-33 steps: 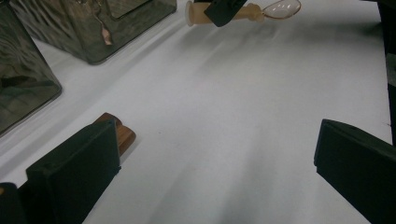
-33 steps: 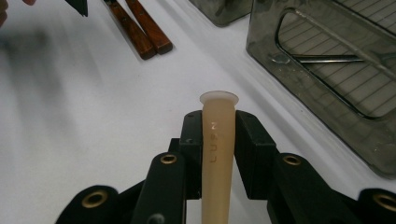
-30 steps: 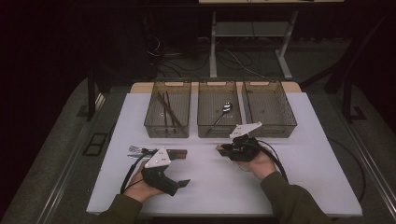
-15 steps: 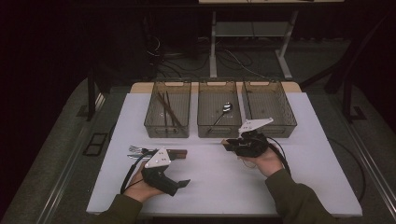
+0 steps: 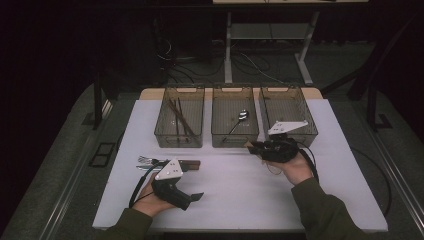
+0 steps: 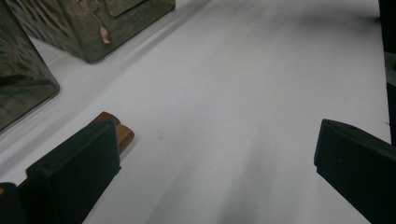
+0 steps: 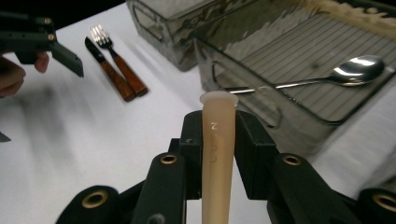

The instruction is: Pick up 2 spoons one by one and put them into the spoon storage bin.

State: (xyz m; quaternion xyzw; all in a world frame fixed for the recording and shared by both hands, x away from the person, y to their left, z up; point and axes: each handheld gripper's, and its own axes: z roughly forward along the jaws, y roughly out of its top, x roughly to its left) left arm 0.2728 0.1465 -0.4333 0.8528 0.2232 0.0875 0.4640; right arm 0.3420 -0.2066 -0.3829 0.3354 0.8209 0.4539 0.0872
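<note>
Beige plastic handle point(image 7: 217, 154): it is clamped between the jaws of the right gripper point(image 7: 218, 122), its flat-lipped end poking out past the jaw tips. In the high view that right gripper point(image 5: 255, 146) sits above the white table point(image 5: 240, 195) at about 3 o'clock from centre, just in front of the middle bin point(image 5: 234, 118), tips toward 9 o'clock. Inside the middle bin lies a metal spoon point(image 7: 327, 77), bowl toward 3 o'clock in the right gripper view. Sticks point(image 5: 180, 117) lie in the left bin point(image 5: 180, 120), and the right bin point(image 5: 289, 112) stands behind the hand. A fork point(image 7: 114, 51) and a knife point(image 7: 108, 70), both with brown wooden handles, lie side by side on the table at 9 o'clock. The left gripper point(image 5: 196, 197) rests low at 7 o'clock, near them, jaws spread wide with nothing between them.
</note>
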